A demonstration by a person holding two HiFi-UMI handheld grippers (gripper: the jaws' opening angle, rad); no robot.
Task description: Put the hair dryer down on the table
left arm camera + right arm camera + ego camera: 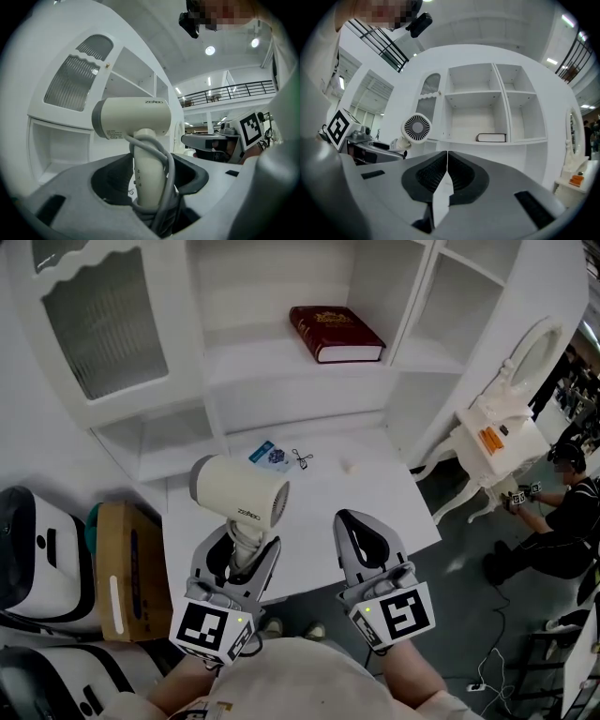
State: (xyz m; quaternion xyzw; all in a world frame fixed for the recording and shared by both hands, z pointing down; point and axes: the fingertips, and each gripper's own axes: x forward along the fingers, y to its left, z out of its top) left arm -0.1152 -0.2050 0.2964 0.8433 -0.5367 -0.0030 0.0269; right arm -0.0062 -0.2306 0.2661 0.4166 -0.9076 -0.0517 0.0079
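Cream plastic, the dryer (239, 488) hangs above the table (384, 488) at centre-left of the head view, barrel level and handle down. The left gripper (241, 557) has its jaws closed on the handle and the cord (168, 173) wound round it. Just above the dryer in the frame, a blue packet (271, 455), a small black thing (301, 458) and a white bit (348, 466) lie on the tabletop. Right of centre, lower down, the right gripper (368, 542) has its jaws pressed together, holding nothing. A red book (336, 332) lies on the shelf (262, 357) at the top.
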